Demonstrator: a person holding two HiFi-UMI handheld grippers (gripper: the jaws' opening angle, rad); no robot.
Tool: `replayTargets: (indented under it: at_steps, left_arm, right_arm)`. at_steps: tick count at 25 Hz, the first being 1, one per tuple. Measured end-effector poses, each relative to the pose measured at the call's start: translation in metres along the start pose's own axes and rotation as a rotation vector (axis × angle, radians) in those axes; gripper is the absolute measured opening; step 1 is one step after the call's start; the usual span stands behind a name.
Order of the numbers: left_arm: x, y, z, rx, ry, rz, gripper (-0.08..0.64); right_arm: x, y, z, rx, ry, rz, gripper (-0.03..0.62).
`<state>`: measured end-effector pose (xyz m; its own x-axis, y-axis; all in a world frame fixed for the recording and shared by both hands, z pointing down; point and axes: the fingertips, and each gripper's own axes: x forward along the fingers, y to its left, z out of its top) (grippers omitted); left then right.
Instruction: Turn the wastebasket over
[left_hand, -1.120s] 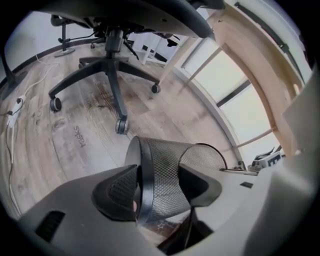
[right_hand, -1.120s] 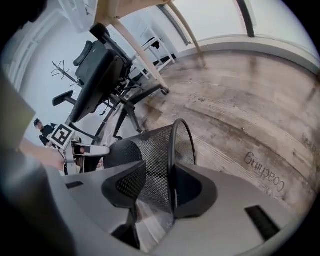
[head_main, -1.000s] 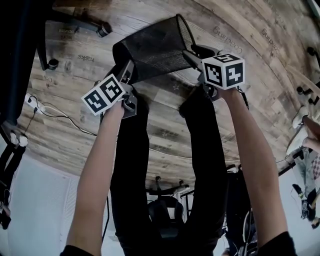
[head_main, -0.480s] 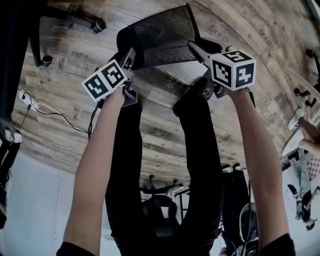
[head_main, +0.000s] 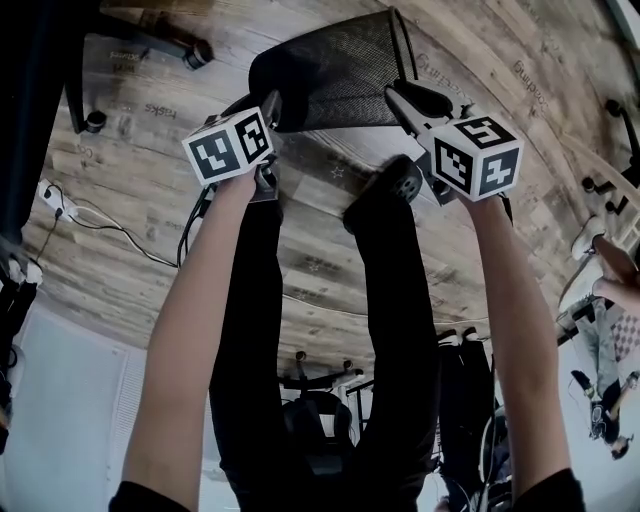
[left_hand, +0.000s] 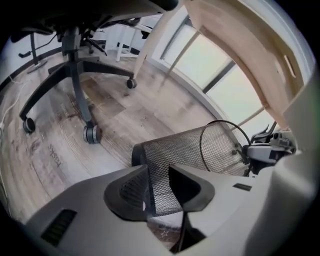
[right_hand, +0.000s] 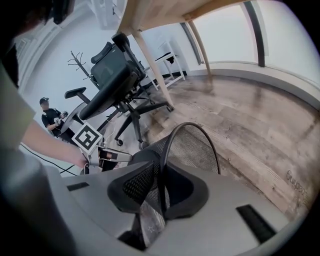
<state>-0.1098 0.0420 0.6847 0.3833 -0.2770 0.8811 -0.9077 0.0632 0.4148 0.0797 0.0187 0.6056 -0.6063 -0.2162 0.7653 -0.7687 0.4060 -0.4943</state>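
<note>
Your head view shows the wastebasket (head_main: 335, 75) tipped on its side over the plank floor (head_main: 330, 270), base to the left and open rim to the right. It cannot show how the jaws sit, and the gripper views do.

Your left gripper (left_hand: 157, 187) has its jaws on either side of the mesh wall near the base. They have just been closing and now pinch the mesh between them. That view also takes in a chair base on castors (left_hand: 75, 75), which the head view cuts off.

Your right gripper (right_hand: 160, 187) has also just been closing. Its jaws stand narrow, clamped across the wire rim, with mesh showing through the gap. Only this view shows an office chair (right_hand: 112, 75), a table leg (right_hand: 150, 65) and a distant person (right_hand: 50, 117).
</note>
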Motion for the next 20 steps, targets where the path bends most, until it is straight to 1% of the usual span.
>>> replayTargets:
  at_steps: [2,4,8,12,18,20]
  left_arm:
    - [0.0,-0.008,0.002,0.034,0.012,-0.011,0.144]
    - [-0.003,-0.02,0.005,0.036,0.014,-0.044,0.152]
    - [-0.017,-0.045,0.017,0.049,-0.002,-0.104,0.152]
    - [-0.037,-0.071,0.032,0.011,-0.035,-0.176,0.155]
    - [-0.07,-0.104,0.056,-0.07,-0.085,-0.3,0.169]
    - [-0.077,-0.113,0.061,-0.076,-0.093,-0.328,0.174]
  right_arm:
    - [-0.002,0.003,0.004,-0.01,-0.006,-0.001,0.086]
    - [-0.003,0.007,0.008,-0.036,-0.005,-0.002,0.081]
    - [-0.001,0.027,0.016,-0.13,0.015,0.012,0.072]
    - [0.002,0.045,0.018,-0.223,0.041,0.025,0.064]
    - [0.005,0.066,0.014,-0.297,0.065,0.026,0.055]
    - [0.003,0.07,0.012,-0.323,0.072,0.021,0.055]
